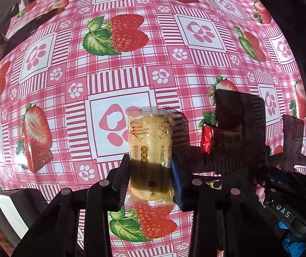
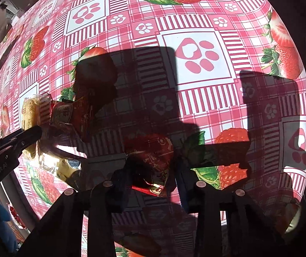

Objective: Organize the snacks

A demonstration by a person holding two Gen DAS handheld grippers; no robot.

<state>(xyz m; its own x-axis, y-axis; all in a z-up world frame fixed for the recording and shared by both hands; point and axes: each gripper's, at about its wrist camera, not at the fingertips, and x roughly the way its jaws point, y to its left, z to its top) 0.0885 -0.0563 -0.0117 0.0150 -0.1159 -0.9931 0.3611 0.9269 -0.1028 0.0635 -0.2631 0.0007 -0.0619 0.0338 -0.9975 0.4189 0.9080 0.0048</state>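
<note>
Both grippers pinching wrapped snacks, low centre of each view.
The left gripper (image 1: 149, 180) is squeezing a yellow cake packet (image 1: 149, 150), the right gripper (image 2: 153, 171) a red packet (image 2: 150, 160); slick film is risking slipping.

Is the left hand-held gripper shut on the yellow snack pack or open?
Shut on it: both pads of the left hand-held gripper press the yellow snack pack sides.

Both grippers pointed down, jaws closed on packets

Left black two-finger gripper (image 1: 149, 177) clamps a clear-wrapped yellow cake packet (image 1: 149, 141); right black two-finger gripper (image 2: 150, 171) clamps a red foil snack packet (image 2: 150, 156).
</note>
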